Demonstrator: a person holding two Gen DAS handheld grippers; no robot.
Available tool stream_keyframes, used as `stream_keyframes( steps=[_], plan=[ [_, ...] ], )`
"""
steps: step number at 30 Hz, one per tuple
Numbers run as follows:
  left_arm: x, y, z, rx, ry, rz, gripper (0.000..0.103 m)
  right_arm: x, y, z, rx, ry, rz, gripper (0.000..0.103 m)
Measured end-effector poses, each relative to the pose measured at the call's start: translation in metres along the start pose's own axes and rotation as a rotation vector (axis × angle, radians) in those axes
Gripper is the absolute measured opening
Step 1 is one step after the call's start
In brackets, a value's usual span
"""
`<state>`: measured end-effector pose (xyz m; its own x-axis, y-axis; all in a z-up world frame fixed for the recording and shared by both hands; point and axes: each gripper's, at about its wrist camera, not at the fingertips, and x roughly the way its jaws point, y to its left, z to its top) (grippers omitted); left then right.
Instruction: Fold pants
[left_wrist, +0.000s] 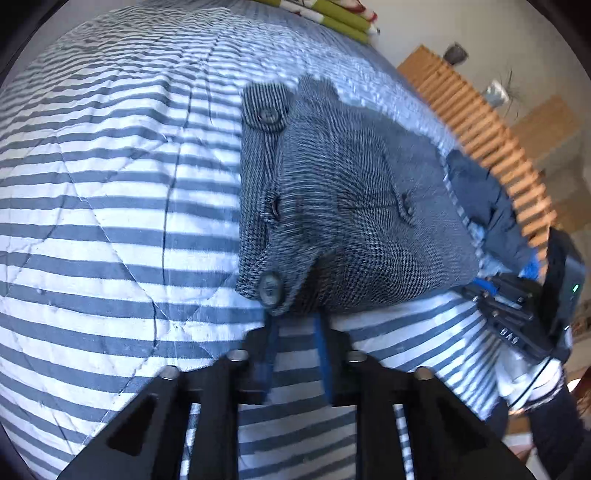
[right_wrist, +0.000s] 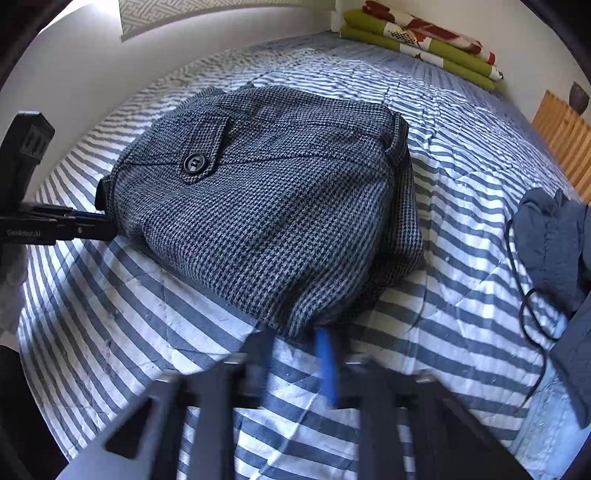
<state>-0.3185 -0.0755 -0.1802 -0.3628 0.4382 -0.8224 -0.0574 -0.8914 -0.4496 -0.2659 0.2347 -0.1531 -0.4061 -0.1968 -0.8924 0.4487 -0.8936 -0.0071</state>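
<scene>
The grey houndstooth pants (left_wrist: 351, 206) lie folded into a compact bundle on the blue-and-white striped quilt (left_wrist: 110, 221), their buttoned tabs facing up. My left gripper (left_wrist: 295, 321) is closed to a narrow gap, pinching the bundle's near corner just below a button (left_wrist: 271, 288). In the right wrist view the same pants (right_wrist: 266, 206) taper into a peak between my right gripper's blurred blue-padded tips (right_wrist: 293, 336), which pinch that edge. There, the left gripper (right_wrist: 110, 227) meets the bundle's left edge. The right gripper (left_wrist: 480, 291) is at the bundle's right side.
A folded green and red blanket (right_wrist: 417, 40) lies at the far end of the bed. A dark blue garment (right_wrist: 554, 240) and a black cord (right_wrist: 528, 306) sit on the quilt to the right. A wooden slatted panel (left_wrist: 480, 129) borders that side; a white wall (right_wrist: 74, 92) borders the other.
</scene>
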Motion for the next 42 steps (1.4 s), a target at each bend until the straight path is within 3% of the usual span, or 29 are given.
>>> stream_keyframes(
  steps=[3, 7, 9, 13, 17, 22, 24, 28, 30, 32, 35, 37, 38, 40, 42],
  plan=[
    [-0.027, -0.001, 0.004, 0.008, -0.059, -0.045, 0.003, -0.024, -0.005, 0.010, -0.021, -0.045, -0.006, 0.005],
    [-0.024, -0.005, 0.003, 0.048, -0.042, -0.009, 0.003, -0.033, -0.008, 0.019, -0.021, -0.055, -0.010, 0.005],
    [-0.020, -0.004, 0.005, 0.036, -0.041, 0.003, 0.002, -0.028, -0.001, 0.019, -0.049, -0.042, -0.040, 0.005],
    [-0.003, 0.013, 0.008, -0.049, -0.029, -0.040, 0.002, -0.014, -0.001, 0.010, -0.041, -0.019, -0.024, 0.005],
    [0.013, 0.017, -0.006, -0.043, 0.004, 0.007, 0.002, 0.023, -0.004, -0.014, -0.016, 0.080, -0.058, 0.004],
    [-0.008, 0.016, -0.012, -0.015, 0.007, 0.008, 0.003, -0.018, -0.011, -0.012, -0.013, 0.018, 0.035, 0.008],
    [-0.028, 0.011, -0.013, -0.001, -0.025, 0.005, 0.004, -0.041, -0.025, -0.012, 0.014, -0.047, 0.050, 0.018],
    [-0.050, -0.027, 0.004, 0.075, -0.111, -0.012, 0.006, -0.066, -0.055, 0.008, 0.137, -0.177, 0.099, 0.019],
    [-0.038, -0.050, 0.023, 0.120, -0.124, -0.029, 0.013, -0.065, -0.059, 0.025, 0.181, -0.246, 0.109, 0.019],
    [-0.017, -0.067, 0.039, 0.155, -0.130, -0.034, 0.016, -0.050, -0.057, 0.043, 0.180, -0.291, 0.140, 0.023],
    [0.017, -0.067, 0.062, 0.110, -0.116, -0.045, 0.017, -0.014, -0.050, 0.072, 0.159, -0.248, 0.151, 0.024],
    [0.041, -0.054, 0.074, 0.101, -0.102, 0.042, 0.016, 0.017, -0.044, 0.087, 0.102, -0.196, 0.111, 0.024],
    [0.057, -0.040, 0.079, 0.079, -0.087, 0.100, 0.008, 0.037, -0.043, 0.091, 0.071, -0.160, 0.056, 0.024],
    [0.065, -0.014, 0.079, -0.015, -0.069, 0.019, 0.002, 0.063, -0.052, 0.092, 0.101, -0.088, 0.088, 0.029],
    [0.052, -0.002, 0.078, -0.085, -0.080, -0.055, 0.002, 0.058, -0.059, 0.095, 0.139, -0.084, 0.136, 0.030]
  ],
)
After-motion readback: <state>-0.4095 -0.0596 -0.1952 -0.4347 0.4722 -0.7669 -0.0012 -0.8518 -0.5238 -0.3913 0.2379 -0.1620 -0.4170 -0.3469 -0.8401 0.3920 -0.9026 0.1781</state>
